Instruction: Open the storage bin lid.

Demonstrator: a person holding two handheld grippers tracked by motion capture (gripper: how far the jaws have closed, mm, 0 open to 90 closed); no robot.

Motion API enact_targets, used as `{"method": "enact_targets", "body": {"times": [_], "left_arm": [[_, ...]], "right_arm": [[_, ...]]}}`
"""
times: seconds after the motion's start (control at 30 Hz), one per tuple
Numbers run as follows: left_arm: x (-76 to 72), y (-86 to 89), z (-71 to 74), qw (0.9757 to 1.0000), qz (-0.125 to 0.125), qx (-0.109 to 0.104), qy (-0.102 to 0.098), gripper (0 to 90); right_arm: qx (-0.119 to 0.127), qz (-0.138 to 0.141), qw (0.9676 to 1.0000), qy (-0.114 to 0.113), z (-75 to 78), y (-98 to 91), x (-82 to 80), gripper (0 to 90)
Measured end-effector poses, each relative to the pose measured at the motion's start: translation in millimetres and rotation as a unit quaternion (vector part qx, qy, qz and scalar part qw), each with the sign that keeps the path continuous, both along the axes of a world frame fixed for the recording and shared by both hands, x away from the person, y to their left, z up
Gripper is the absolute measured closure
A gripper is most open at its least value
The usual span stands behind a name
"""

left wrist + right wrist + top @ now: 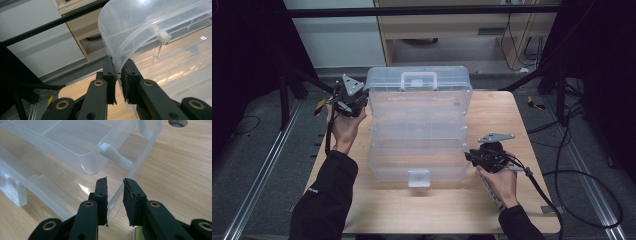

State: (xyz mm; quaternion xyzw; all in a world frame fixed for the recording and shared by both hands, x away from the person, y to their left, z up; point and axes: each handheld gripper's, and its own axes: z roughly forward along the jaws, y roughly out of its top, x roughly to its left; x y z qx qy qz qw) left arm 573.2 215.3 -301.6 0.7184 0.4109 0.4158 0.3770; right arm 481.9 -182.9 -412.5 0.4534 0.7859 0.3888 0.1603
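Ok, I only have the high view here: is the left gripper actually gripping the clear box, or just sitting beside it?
Observer: Gripping. The left gripper view shows the left gripper with its pads shut on the thin curved rim of the lid.
Operator: And the right one?
Observer: The right gripper has its jaws apart. They straddle the box's clear side wall, and the pads don't look pressed on it.
Operator: Anything just ahead of it?
Observer: A white link arm joins the raised tray to that wall.
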Motion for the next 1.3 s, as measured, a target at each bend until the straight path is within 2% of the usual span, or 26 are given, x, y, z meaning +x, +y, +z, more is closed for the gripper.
{"method": "enact_targets", "body": {"times": [0.2, 0.37, 0.7, 1.17, 1.3], "left_arm": [[3.2, -0.7, 1.1, 1.0000, 0.002, 0.000, 0.002, 81.7], [6.6, -0.5, 1.4, 1.0000, 0.002, -0.002, 0.003, 81.6], [13.5, -2.4, 2.2, 1.0000, 0.005, 0.004, 0.002, 80.9], [28.9, -2.9, 3.9, 0.9999, 0.009, -0.008, 0.009, 81.0], [33.3, -3.8, 4.8, 0.9999, 0.009, -0.006, 0.012, 80.9]], "right_arm": [[0.002, -0.006, 0.9999, 0.007, 0.0, 0.3, 1.6, 72.4], [-0.016, -0.011, 0.9998, 0.008, 0.6, 4.1, 2.1, 70.6], [-0.014, -0.016, 0.9997, 0.012, -0.4, 4.9, 3.5, 69.8], [-0.023, -0.020, 0.9995, 0.011, 0.6, 7.2, 3.4, 71.0], [-0.024, -0.020, 0.9995, 0.010, 0.4, 7.4, 3.3, 71.1]]}}
